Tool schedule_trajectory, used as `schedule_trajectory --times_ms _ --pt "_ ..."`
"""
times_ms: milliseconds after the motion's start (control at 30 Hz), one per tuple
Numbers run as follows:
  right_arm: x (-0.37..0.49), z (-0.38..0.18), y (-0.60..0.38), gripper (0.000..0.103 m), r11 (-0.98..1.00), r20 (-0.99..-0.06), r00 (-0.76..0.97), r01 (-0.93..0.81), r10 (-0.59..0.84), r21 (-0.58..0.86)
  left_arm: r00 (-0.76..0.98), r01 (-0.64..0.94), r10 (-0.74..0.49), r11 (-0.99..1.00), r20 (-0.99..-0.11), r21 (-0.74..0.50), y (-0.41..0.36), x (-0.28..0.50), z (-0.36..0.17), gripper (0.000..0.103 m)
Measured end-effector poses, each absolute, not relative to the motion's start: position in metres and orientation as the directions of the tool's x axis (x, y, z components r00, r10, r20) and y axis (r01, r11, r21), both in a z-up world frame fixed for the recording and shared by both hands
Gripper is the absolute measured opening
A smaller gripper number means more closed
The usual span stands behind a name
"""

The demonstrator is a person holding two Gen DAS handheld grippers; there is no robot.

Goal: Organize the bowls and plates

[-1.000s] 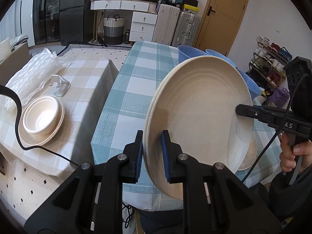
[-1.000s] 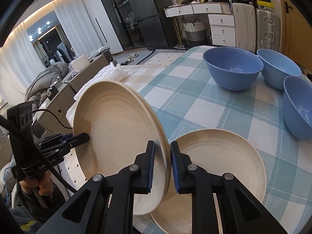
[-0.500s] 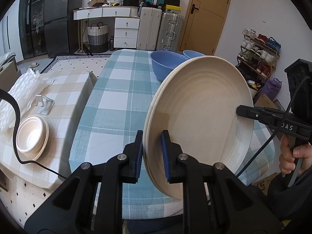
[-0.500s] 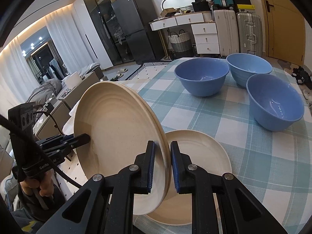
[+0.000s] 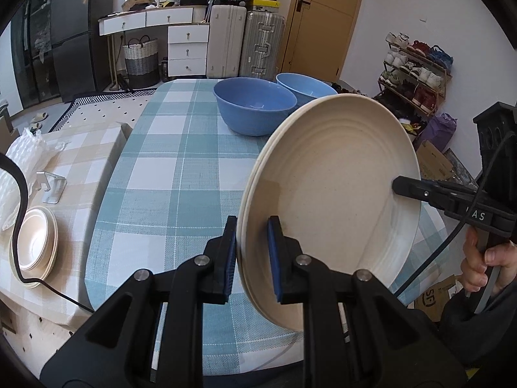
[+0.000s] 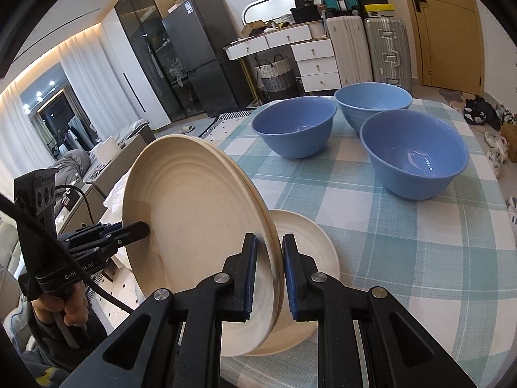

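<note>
Both grippers, left (image 5: 250,252) and right (image 6: 269,273), are clamped on opposite rims of stacked cream plates (image 5: 332,194), held tilted above checked tablecloth (image 5: 168,174)

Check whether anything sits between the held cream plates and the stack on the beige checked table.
Nothing visible does. The held plates, clamped by the left gripper and right gripper, hang above the blue checked table; only bare cloth lies toward the stack.
</note>
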State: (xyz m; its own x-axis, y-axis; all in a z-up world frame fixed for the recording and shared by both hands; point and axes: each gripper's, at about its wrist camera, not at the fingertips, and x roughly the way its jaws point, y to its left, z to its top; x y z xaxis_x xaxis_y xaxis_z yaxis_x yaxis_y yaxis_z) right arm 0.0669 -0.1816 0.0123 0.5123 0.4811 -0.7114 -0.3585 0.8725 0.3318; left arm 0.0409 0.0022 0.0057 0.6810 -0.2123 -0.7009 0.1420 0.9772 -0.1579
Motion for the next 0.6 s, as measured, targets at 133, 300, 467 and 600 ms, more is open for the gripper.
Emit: schedule_trajectory --times_ms 133,300,467,600 --pt "0.067 0.008 -0.189 0.016 0.879 -0.719 0.511 -0.341 0.472 0.335 0.665 0.151 -0.225 0.974 -0.712 -0.167 -0.003 0.050 0.000 0.015" --pt "0.073 -0.003 -0.194 0.016 0.882 -0.730 0.499 -0.322 0.467 0.345 0.644 0.151 -0.234 0.972 -0.728 -0.179 -0.007 0.059 -0.011 0.015" --pt "0.081 -0.016 -0.196 0.016 0.887 -0.746 0.484 -0.303 0.458 0.348 0.627 0.148 -0.236 0.972 -0.742 -0.184 -0.008 0.071 -0.026 0.015" --pt "0.086 -0.025 -0.196 0.016 0.896 -0.760 0.479 -0.293 0.440 0.335 0.614 0.145 -0.233 0.972 -0.754 -0.182 -0.009 0.082 -0.037 0.015"
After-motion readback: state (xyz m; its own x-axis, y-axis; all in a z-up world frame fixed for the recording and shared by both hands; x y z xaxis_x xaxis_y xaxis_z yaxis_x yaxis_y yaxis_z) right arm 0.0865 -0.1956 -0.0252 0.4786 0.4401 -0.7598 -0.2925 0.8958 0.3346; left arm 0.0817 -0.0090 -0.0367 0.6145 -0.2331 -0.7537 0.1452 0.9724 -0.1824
